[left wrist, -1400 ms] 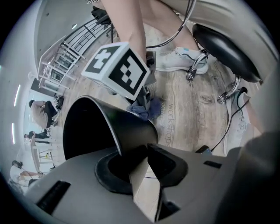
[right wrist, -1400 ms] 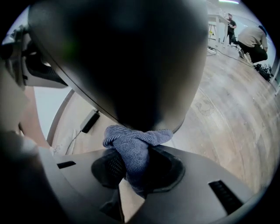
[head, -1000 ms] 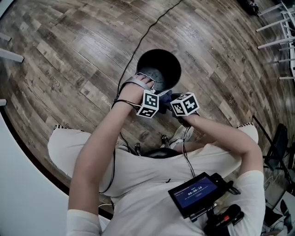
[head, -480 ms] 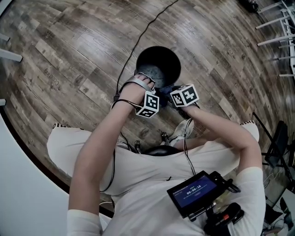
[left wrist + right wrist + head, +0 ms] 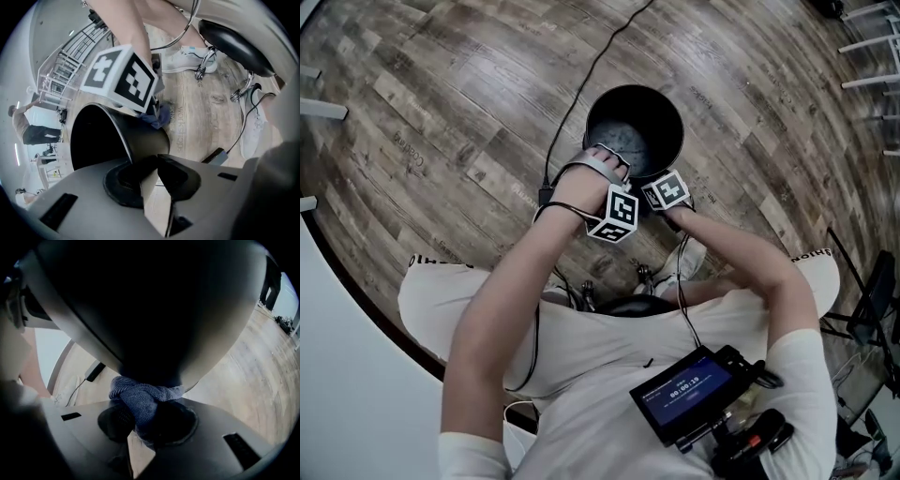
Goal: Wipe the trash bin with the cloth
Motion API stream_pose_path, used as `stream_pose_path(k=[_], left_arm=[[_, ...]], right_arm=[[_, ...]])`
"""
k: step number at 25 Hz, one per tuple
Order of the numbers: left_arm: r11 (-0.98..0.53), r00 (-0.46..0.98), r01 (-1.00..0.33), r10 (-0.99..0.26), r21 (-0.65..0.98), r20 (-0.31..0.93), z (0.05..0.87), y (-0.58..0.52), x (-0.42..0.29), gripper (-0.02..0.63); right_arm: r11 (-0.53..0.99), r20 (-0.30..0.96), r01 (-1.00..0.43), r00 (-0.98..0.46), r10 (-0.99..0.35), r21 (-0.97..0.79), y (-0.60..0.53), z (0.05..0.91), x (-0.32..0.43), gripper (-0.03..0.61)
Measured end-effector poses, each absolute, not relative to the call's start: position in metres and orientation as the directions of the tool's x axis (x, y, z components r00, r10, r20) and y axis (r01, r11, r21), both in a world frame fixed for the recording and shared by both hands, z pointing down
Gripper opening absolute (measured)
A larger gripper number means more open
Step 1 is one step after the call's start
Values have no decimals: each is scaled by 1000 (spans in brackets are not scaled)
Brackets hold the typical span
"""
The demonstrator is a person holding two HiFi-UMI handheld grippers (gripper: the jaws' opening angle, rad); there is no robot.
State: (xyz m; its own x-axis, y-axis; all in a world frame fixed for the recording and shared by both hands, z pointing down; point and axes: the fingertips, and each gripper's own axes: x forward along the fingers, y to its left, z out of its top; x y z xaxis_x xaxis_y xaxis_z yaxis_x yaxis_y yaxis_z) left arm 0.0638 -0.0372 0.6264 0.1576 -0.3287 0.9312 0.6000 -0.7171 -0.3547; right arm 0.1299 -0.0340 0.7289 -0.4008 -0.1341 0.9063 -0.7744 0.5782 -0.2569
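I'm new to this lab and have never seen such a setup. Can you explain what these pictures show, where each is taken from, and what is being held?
There is no robot here. A person holds a two-jaw gripper in each hand, and each gripper carries a black-and-white marker cube. The head view comes from a camera on the person's head, looking steeply down. The other two views come from cameras riding on the grippers.

On the wood-plank floor stands a round black trash bin. The left gripper has just been closing its jaws on the bin's rim, steadying it. The right gripper is shut on a blue-grey knitted cloth, which lies against the bin's outer wall.
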Motion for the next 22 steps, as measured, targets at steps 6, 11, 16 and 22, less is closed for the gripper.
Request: stream_pose_path(k=[6,11,16,22], left_arm=[[-710,155,610,-329,-352,932,626,-38,65,98],[-720,155,602,-317,-344,936,627,-39,67,98],[-747,146,565,-326,-349,934,633,-36,76,101],[-733,152,591,-310,-338,938,636,-32,74,144]], right_arm=[[518,911,-809,-394,-124,-279,-33,794,133,95],[475,888,-826,-425,-173,-303,-34,801,132,95],[406,919,-856,-386,-87,-321,-27,782,135,95],[429,876,-812,-474,-87,-396,-14,734,124,95]])
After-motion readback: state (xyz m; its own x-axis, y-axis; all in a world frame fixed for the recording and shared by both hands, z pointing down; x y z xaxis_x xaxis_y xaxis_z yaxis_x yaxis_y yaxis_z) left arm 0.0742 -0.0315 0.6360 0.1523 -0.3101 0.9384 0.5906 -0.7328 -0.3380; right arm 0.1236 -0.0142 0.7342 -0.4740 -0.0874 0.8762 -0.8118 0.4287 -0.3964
